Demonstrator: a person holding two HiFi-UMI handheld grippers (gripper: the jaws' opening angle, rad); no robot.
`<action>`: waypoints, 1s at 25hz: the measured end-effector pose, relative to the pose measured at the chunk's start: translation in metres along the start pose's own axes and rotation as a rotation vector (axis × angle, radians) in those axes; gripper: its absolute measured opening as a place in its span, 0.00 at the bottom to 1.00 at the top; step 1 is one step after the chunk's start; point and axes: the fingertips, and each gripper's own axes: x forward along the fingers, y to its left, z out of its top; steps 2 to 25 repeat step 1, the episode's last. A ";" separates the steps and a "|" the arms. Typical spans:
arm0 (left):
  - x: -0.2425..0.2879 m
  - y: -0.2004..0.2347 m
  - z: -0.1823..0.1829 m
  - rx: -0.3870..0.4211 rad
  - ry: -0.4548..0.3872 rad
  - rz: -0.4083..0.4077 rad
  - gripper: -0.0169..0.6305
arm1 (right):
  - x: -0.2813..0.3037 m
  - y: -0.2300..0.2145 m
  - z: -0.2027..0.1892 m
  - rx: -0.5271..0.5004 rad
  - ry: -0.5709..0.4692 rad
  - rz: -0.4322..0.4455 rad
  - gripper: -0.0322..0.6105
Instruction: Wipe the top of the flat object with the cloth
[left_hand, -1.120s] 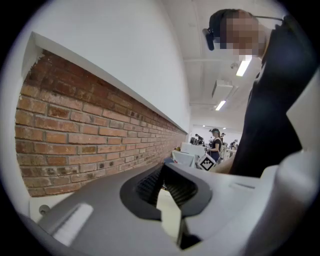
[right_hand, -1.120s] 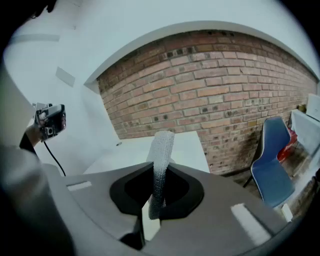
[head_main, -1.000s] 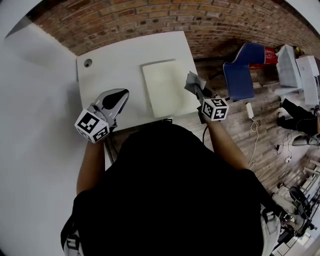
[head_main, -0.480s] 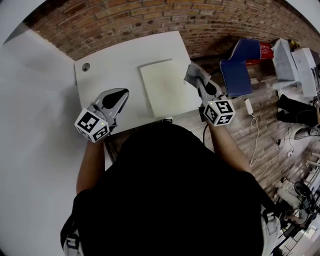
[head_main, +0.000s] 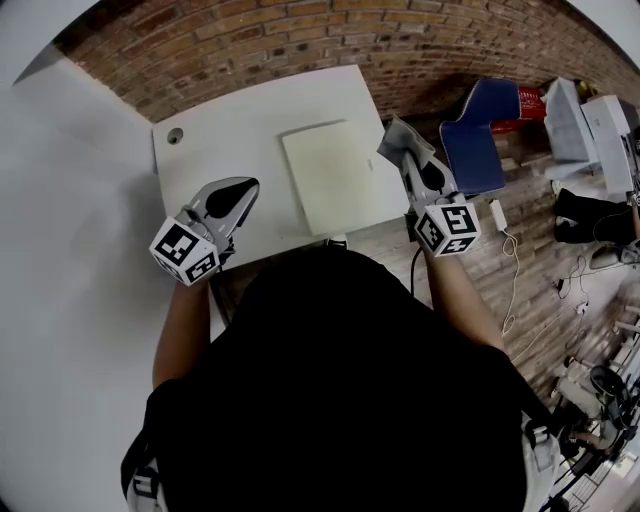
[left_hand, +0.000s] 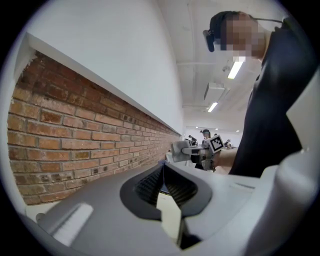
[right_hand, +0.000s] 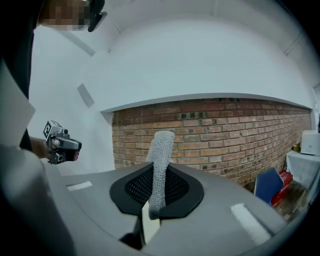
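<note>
A cream flat board (head_main: 334, 175) lies on the white table (head_main: 240, 120) in the head view. My right gripper (head_main: 412, 160) hangs at the table's right edge, just right of the board, and is shut on a grey knitted cloth (head_main: 398, 138). In the right gripper view the cloth (right_hand: 160, 165) stands upright, pinched between the jaws of the right gripper (right_hand: 155, 194). My left gripper (head_main: 231, 199) is held above the table's near left part, away from the board. Its jaws (left_hand: 163, 175) are shut with nothing in them.
A blue chair (head_main: 478, 135) stands right of the table, with cables and white equipment further right. A round cable hole (head_main: 175, 136) marks the table's far left corner. A brick wall (right_hand: 225, 135) runs behind the table. The white wall lies to the left.
My right gripper has carried the cloth to the right and a little farther away, off the board's edge to the table's right edge. The left gripper has stayed put.
</note>
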 end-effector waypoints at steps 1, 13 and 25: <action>-0.001 -0.001 0.000 -0.002 -0.005 -0.002 0.03 | -0.001 0.000 0.002 -0.001 -0.005 -0.002 0.07; -0.001 -0.001 0.000 -0.002 -0.005 -0.002 0.03 | -0.001 0.000 0.002 -0.001 -0.005 -0.002 0.07; -0.001 -0.001 0.000 -0.002 -0.005 -0.002 0.03 | -0.001 0.000 0.002 -0.001 -0.005 -0.002 0.07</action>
